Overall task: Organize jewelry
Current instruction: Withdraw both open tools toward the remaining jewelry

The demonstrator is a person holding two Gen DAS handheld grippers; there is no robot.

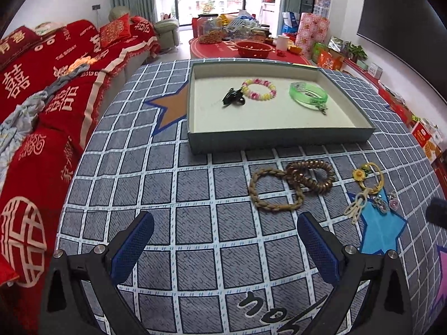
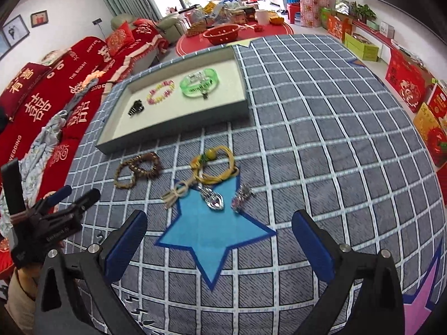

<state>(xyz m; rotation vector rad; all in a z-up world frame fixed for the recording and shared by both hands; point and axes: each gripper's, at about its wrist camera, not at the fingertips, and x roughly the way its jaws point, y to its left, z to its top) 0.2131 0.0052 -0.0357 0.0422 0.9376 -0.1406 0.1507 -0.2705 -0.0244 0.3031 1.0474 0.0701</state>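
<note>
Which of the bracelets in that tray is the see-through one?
The green bangle, at the tray's right side. It is clear plastic; the pink, yellow and white beaded bracelet beside it is opaque.

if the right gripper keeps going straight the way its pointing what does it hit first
Most likely the cloth at the blue star patch, which lies bare between the open right gripper. The crystal pendant lies just beyond; depth is hard to judge.
</note>
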